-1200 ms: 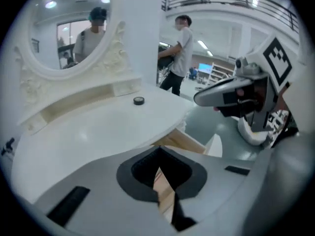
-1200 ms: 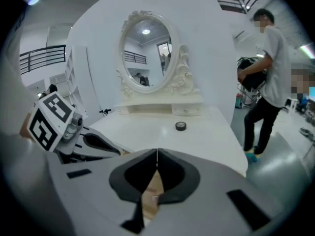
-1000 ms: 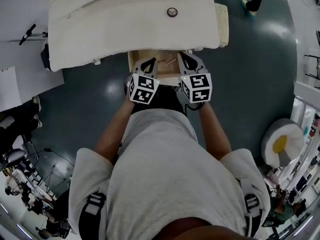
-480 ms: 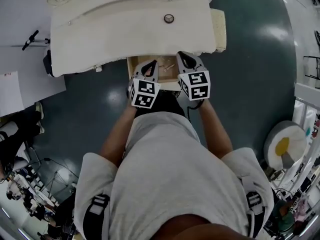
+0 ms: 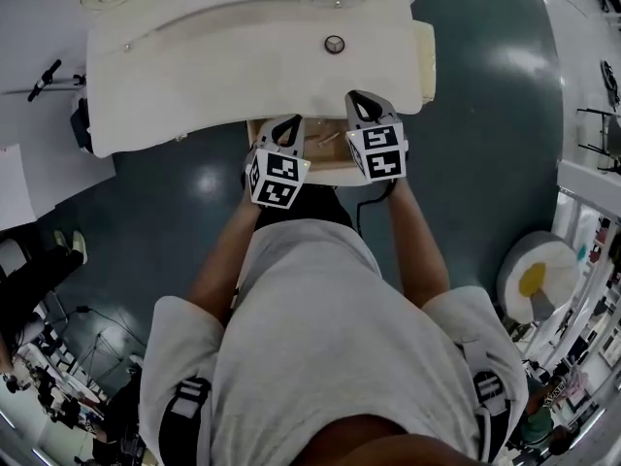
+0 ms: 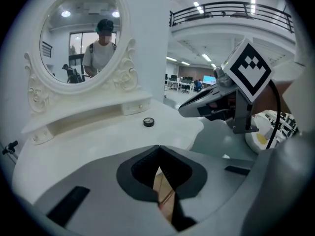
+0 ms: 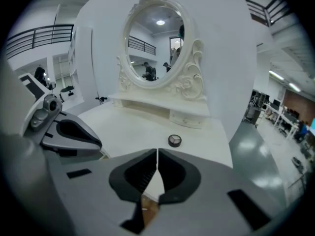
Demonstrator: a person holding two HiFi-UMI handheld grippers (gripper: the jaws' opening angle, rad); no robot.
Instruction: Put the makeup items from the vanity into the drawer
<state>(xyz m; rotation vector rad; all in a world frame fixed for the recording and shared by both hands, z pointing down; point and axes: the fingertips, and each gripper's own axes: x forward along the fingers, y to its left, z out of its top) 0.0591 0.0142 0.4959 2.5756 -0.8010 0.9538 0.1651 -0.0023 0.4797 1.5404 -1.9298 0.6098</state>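
A small round black compact (image 5: 335,44) lies on the white vanity top (image 5: 194,56), also seen as the compact (image 6: 148,122) and the compact (image 7: 174,140). Under the vanity's front edge the wooden drawer (image 5: 325,171) stands open, with a small stick-like item (image 5: 328,139) inside. My left gripper (image 5: 291,122) hovers over the drawer's left part, shut and empty. My right gripper (image 5: 355,97) reaches over the vanity's front edge toward the compact, shut with nothing in it. Both stand well short of the compact. Wood shows below the closed left gripper (image 6: 158,147) and right gripper (image 7: 157,152).
An oval mirror (image 7: 157,43) in a carved white frame stands at the back of the vanity, above a low shelf with a small drawer (image 7: 184,118). Dark glossy floor (image 5: 485,115) surrounds the vanity. A white round seat with a yellow centre (image 5: 534,280) stands at the right.
My right gripper has moved forward from over the drawer to above the vanity's front edge. The left gripper has stayed over the drawer. Both stayed shut.
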